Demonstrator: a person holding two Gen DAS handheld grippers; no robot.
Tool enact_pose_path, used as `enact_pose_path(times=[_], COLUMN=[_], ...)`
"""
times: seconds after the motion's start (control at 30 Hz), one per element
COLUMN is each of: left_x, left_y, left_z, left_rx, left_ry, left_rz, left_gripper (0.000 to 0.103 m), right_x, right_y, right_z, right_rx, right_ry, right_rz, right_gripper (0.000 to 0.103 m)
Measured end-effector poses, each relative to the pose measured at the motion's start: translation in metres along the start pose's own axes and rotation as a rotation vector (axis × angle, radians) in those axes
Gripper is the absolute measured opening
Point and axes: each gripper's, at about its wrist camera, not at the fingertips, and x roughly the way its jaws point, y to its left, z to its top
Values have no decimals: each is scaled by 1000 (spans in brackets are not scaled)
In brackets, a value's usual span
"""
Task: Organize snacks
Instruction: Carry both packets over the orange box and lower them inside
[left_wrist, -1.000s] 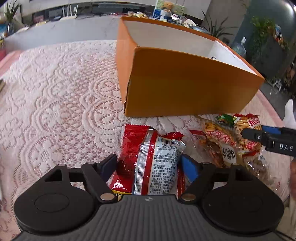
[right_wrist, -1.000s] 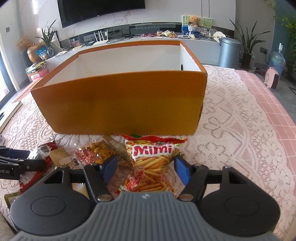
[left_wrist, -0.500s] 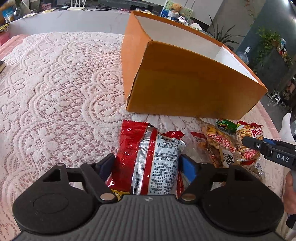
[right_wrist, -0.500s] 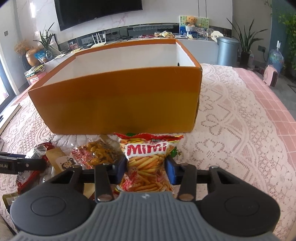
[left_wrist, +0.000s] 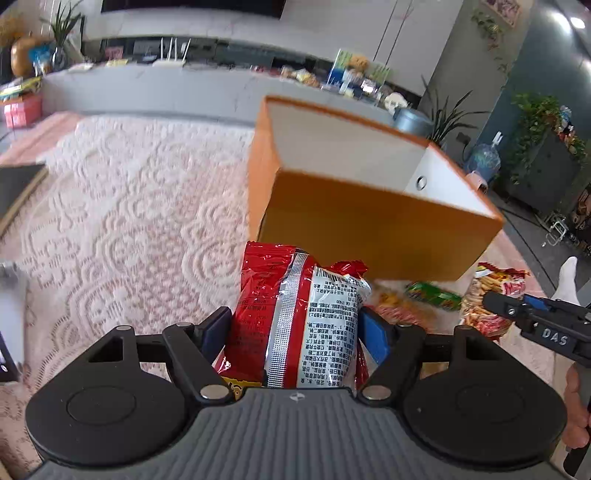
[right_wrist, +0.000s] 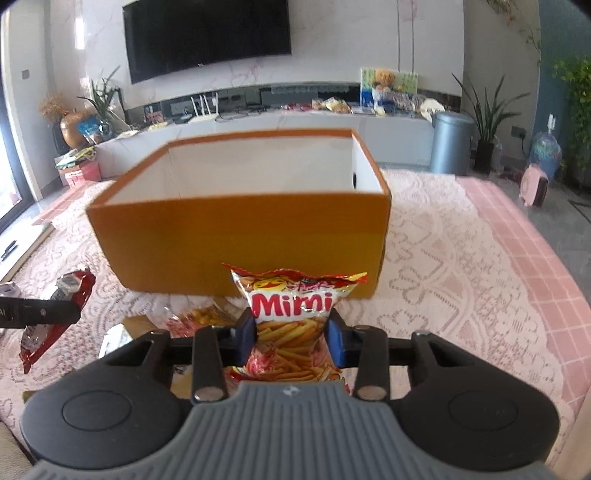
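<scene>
Lifting both bags | left gripper (left_wrist: 295, 328) pinched red bag (left_wrist: 301, 314), right gripper (right_wrist: 291, 332) just closed on Mimi bag (right_wrist: 293, 310) | box (right_wrist: 240, 236) ahead; I judged clearing its rim first wisest.

The red snack bag (left_wrist: 295, 317) and the Mimi packet (right_wrist: 293, 314) are glossy, crinkled foil-plastic; the orange box (right_wrist: 240, 236) looks like matt cardboard (blurred here); the tablecloth (left_wrist: 129, 206) is rough lace.

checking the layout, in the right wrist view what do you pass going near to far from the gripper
right gripper → Mimi snack bag → orange box → grey counter → television
</scene>
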Motion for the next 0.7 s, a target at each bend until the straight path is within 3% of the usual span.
enact_pose_path(times=[0.37, 0.7], left_x=[-41, -35], left_y=[-44, -80], left_z=[42, 97], left_rx=[77, 135], left_ry=[-70, -110], left_rz=[-16, 3], left_gripper=[85, 85], right_x=[-49, -59], right_y=[12, 16], right_z=[30, 82], right_rx=[-85, -138], right_ry=[-115, -165], right_rz=[38, 87], right_gripper=[36, 36])
